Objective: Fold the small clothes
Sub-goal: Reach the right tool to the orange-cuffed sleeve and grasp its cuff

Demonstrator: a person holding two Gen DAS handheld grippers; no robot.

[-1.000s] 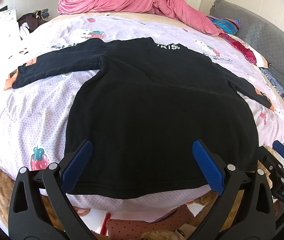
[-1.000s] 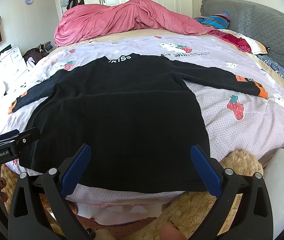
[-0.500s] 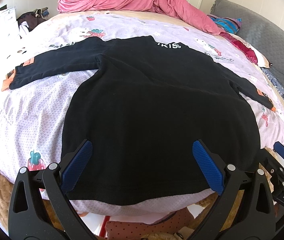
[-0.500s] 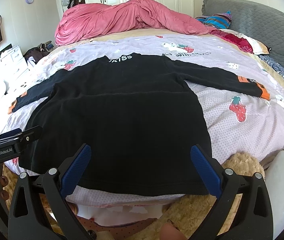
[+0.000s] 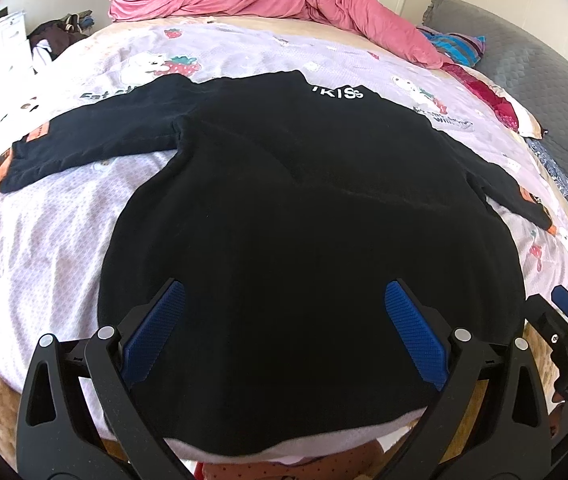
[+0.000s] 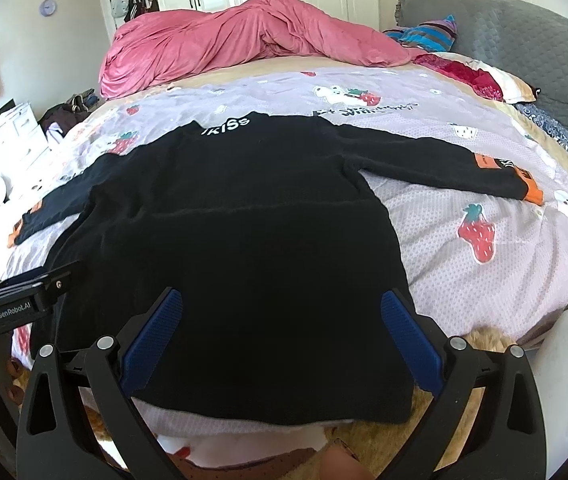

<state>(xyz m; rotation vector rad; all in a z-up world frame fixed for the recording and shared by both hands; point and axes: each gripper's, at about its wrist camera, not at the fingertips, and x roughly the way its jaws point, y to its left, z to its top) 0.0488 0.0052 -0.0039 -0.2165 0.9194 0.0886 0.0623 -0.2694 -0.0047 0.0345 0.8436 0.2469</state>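
Two tongs are hovering over the near hem of a black sweater (image 5: 307, 216), the left tongs (image 5: 282, 332) and the right tongs (image 6: 282, 334) both spread wide and pinching nothing. The sweater is lying flat on the bed (image 6: 483, 280) (on a lilac strawberry-print sheet (image 5: 44, 240)), sleeves stretched out to either side, with a pink duvet (image 6: 236, 48) lying heaped beyond its collar.

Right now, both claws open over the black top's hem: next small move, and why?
Probably lower both onto the hem and pinch it. The black top lies flat, sleeves spread, on the lilac sheet. The left claw and right claw hang open above its lower edge, holding nothing, so no fold can start until they grip.
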